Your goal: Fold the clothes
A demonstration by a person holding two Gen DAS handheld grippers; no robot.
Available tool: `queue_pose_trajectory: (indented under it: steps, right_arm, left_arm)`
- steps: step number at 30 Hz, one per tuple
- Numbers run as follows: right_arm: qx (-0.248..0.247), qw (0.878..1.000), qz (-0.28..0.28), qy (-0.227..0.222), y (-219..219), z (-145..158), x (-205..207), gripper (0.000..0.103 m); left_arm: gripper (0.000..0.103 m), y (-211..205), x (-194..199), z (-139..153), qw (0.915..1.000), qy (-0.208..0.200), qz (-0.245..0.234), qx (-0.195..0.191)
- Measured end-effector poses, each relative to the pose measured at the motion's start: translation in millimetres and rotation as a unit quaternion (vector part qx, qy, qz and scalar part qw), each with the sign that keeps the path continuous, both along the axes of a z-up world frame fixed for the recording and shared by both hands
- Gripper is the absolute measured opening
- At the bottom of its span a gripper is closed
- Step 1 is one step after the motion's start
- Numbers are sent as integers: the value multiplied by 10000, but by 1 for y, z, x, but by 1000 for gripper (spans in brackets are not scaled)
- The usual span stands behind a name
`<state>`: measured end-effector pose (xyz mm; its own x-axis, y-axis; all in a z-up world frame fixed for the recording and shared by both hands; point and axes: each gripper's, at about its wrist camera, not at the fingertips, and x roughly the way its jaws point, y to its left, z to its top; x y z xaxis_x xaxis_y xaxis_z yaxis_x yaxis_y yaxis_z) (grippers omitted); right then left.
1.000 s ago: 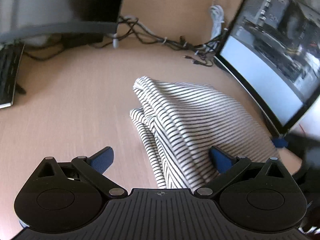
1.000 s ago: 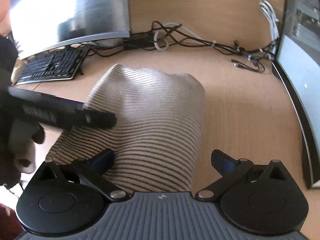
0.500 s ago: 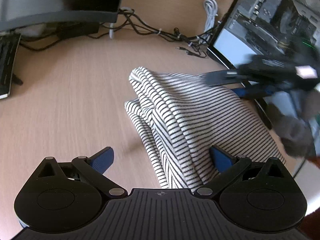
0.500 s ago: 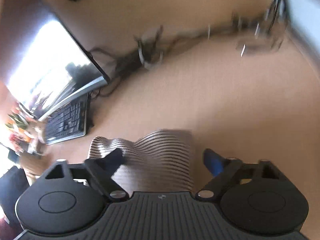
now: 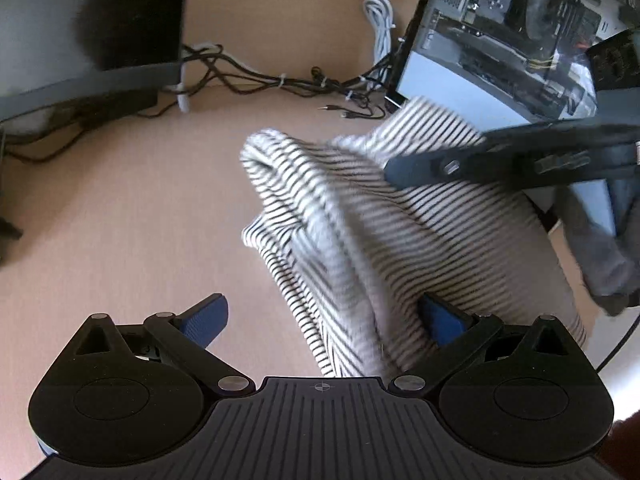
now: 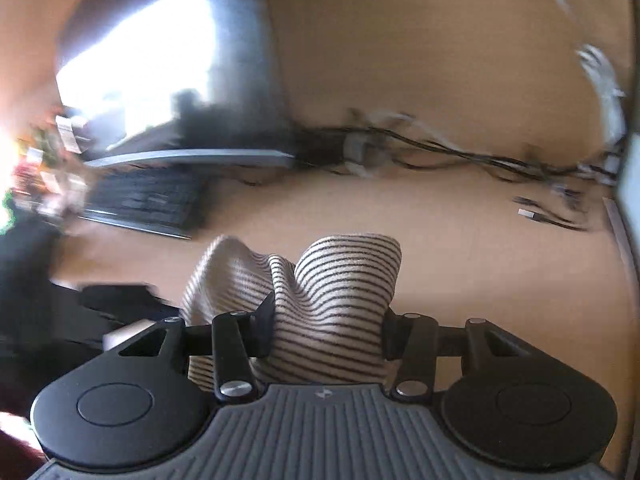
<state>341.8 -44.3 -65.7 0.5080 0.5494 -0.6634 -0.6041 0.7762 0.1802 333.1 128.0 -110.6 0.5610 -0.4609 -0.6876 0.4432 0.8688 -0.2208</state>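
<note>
In the left wrist view no writing can be read; a raised marking on the side of the right gripper [image 5: 400,170] is too blurred to make out. The left gripper [image 5: 324,322] points down at a slant toward the wooden desk [image 5: 120,208], its jaws standing wide: the left blue pad hangs over bare wood, and the right blue pad lies against the near edge of the striped garment [image 5: 360,220] without pinching it. The garment, white with thin dark stripes, lies bunched on the desk in front and to the right, its far corner raised where the right gripper reaches in from the right, carried by a hand in a grey glove [image 5: 604,264]. Behind are a tangle of cables [image 5: 280,82], a monitor [image 5: 80,28] on the left and an open computer case [image 5: 520,32] on the right.

The right wrist view is smeared by motion. A white mark on a dark object at the top edge may be a logo, but I cannot read it. The right gripper [image 6: 328,332] tilts downward, and its jaws, which have just been closing, stand narrow with a lifted fold of the striped garment [image 6: 336,280] squeezed between them. Beyond lie a keyboard [image 6: 148,204], the bright monitor [image 6: 160,72] and the cables [image 6: 460,152].
</note>
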Motion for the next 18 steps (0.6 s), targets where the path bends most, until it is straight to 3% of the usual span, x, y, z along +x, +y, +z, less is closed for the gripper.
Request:
queue_pose_trajectory:
  steps: [3,5,9,16,18]
  right_arm:
    - [-143,9993,-294,160,-2,-21,13,56]
    - [25,9985,-466,271,-13,-17,10,67]
    - [459,9954,-549,631,-44,-6,-10,78]
    - [1317,9682,-632,2030,-78,-44,-58,80]
    - [1293,9677,-529,2098,-69,-51,-68,68]
  left_arm:
    - [103,-4,4,0,10000,-16,-2,72]
    - [103,-4,4,1,9999,-11,-24,102]
    - [103,-1,3,1,9999,-21,-42,104]
    - [103,1,3,0,10000,-45,-18,73]
    - [103,2,3,-1,10000,-5,-1,50]
